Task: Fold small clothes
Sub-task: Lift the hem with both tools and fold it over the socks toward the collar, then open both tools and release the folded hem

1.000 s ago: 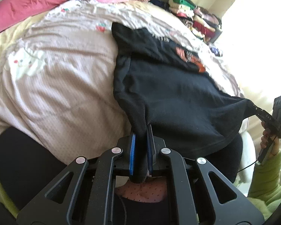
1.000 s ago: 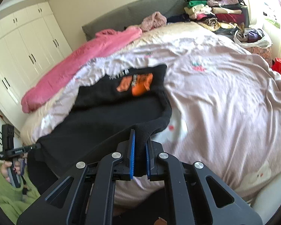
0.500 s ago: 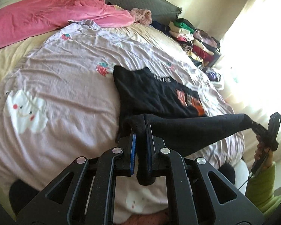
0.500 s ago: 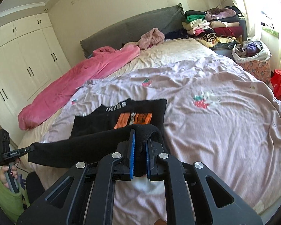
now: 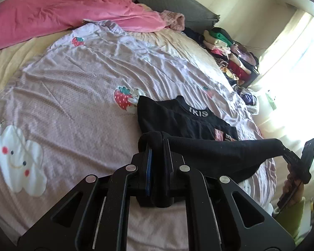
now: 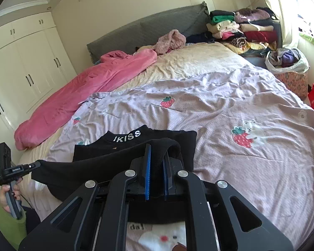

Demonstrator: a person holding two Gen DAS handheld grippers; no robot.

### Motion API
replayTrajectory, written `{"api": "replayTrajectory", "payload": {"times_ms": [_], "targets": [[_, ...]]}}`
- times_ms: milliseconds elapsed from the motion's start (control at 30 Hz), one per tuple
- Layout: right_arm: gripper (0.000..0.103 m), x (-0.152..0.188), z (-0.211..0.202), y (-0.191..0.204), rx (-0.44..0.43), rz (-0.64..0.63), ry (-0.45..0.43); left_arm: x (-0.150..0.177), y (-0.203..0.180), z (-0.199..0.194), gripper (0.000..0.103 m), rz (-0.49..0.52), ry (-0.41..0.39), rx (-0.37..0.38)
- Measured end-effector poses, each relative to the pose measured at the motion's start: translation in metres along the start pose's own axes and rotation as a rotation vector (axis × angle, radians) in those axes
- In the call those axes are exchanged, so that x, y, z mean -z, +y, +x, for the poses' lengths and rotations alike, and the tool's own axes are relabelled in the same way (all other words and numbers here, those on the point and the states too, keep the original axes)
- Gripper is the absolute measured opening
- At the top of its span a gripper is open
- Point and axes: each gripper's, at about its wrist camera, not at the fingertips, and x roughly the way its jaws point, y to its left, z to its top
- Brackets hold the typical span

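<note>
Left gripper (image 5: 157, 156) and right gripper (image 6: 156, 163) each pinch one bottom corner of a black top (image 5: 178, 118) — the hem is lifted and stretched between them above the garment's front. The collar end, with white lettering, lies flat on the lilac strawberry-print blanket (image 6: 230, 96) on the bed. A pink quilt (image 6: 90, 90) lies beyond — folded clothes (image 6: 240, 29) are stacked by the window.
</note>
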Motion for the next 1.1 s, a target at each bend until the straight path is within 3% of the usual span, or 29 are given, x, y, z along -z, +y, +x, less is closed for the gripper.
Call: {"api": "replayTrajectory", "payload": {"times_ms": [433,633,700,733,767,900,1100], "targets": [[0.008,-0.009,0.083,-0.016,0.110,0.001,0.070,-0.023,0.024,0.065,0.004,-0.028,0.059,-0.067],[0.011,0.005,0.110,-0.026,0.165,-0.014,0.098,-0.021,0.033,0.073,0.012,-0.010,0.010,-0.140],[0.029,0.011,0.112,-0.028,0.197,-0.029,0.082,-0.024,0.040,0.066,0.016,-0.024,-0.031,-0.145],[0.054,0.014,0.111,-0.030,0.236,-0.033,0.062,-0.025,0.042,0.062,0.019,-0.034,-0.048,-0.145],[0.061,0.015,0.110,-0.032,0.252,-0.030,0.049,-0.026,0.045,0.057,0.027,-0.043,-0.070,-0.148],[0.061,0.016,0.098,-0.041,0.246,-0.007,0.021,-0.029,0.047,0.043,0.032,-0.035,-0.120,-0.184],[0.067,0.013,0.072,-0.049,0.249,0.013,-0.067,-0.026,0.037,0.030,0.045,-0.008,-0.145,-0.175]]}}
